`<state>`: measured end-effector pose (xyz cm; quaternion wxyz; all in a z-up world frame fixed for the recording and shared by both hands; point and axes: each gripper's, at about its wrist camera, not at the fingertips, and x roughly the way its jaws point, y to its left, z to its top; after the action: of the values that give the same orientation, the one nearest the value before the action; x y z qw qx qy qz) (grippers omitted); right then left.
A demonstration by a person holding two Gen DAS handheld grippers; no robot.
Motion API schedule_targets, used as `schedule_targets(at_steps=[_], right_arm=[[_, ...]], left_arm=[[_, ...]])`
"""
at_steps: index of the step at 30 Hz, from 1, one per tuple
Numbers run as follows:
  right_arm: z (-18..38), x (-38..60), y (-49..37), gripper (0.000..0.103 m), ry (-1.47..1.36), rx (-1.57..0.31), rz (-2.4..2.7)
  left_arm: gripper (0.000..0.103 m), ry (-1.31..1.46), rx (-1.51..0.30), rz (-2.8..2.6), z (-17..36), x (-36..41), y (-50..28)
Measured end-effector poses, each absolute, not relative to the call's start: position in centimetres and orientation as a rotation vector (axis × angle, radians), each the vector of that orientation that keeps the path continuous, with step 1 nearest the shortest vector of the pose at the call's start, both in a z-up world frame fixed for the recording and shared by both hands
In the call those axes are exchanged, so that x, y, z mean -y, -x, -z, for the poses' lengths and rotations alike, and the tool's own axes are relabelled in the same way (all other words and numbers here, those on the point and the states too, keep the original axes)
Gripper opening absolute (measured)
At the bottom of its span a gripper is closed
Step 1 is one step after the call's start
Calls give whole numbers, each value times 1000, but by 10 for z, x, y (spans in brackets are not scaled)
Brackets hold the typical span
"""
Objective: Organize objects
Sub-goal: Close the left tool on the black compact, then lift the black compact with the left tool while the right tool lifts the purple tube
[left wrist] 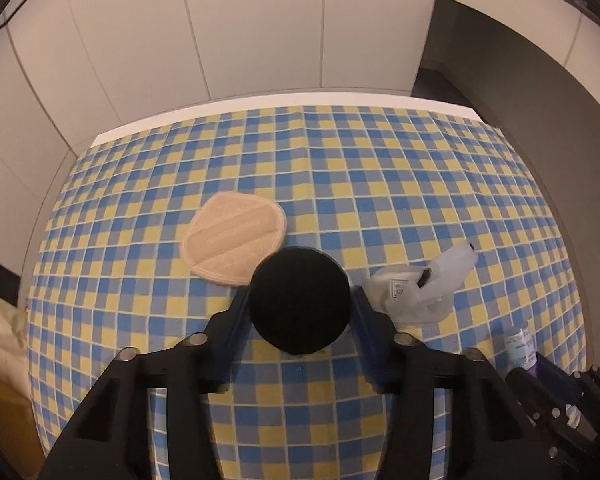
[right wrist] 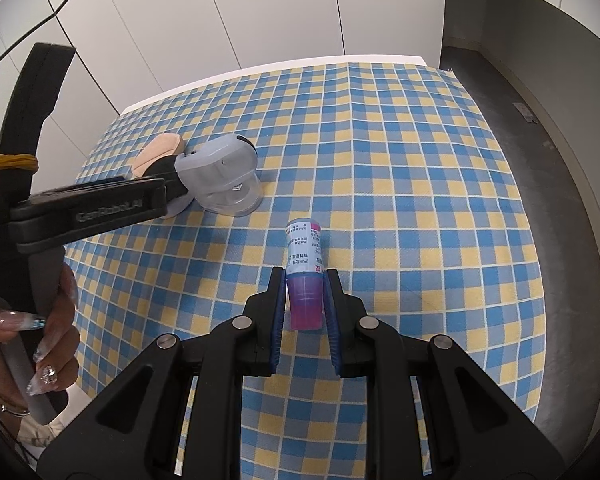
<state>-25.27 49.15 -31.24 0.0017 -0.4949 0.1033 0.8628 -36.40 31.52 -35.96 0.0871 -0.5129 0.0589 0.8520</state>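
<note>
My left gripper [left wrist: 300,296] is shut on a black round pad [left wrist: 300,300], held just above the checked tablecloth [left wrist: 380,180]. A beige oval pad [left wrist: 234,238] lies on the cloth just beyond it to the left. A clear plastic container [left wrist: 424,288] rests on its side to the right. My right gripper [right wrist: 305,276] is shut on a small bottle [right wrist: 303,248] by its purple cap end, with the labelled body pointing away over the cloth. In the right wrist view the left gripper [right wrist: 172,192] reaches in from the left beside the clear container [right wrist: 224,184].
A person's hand [right wrist: 56,320] grips the left tool's handle. White wall panels [left wrist: 260,32] stand behind the table's far edge. The table ends on the right above a dark floor [right wrist: 572,200]. A cream cushion [left wrist: 0,332] sits off the left edge.
</note>
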Motion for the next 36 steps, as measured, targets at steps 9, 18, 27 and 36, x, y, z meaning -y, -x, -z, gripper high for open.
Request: schedule_targets(at_steps=[9,18,27,36], right_arm=[[314,-493,251,19,1549,-338,-2705],[298,-497,244,19,1528,-334,-2704],[257,-496,235,19,1468,-284,-2717],[184,-483,226,19,1354,-218,-2758]], left_arm=[[48,1511,-138,-2572,342,-307,349],[48,1524,-157,-2593,311,-291,332],[48,1493,-144,-2619,262,-282,313],[48,1399,-118,-2668,191,-267,300]])
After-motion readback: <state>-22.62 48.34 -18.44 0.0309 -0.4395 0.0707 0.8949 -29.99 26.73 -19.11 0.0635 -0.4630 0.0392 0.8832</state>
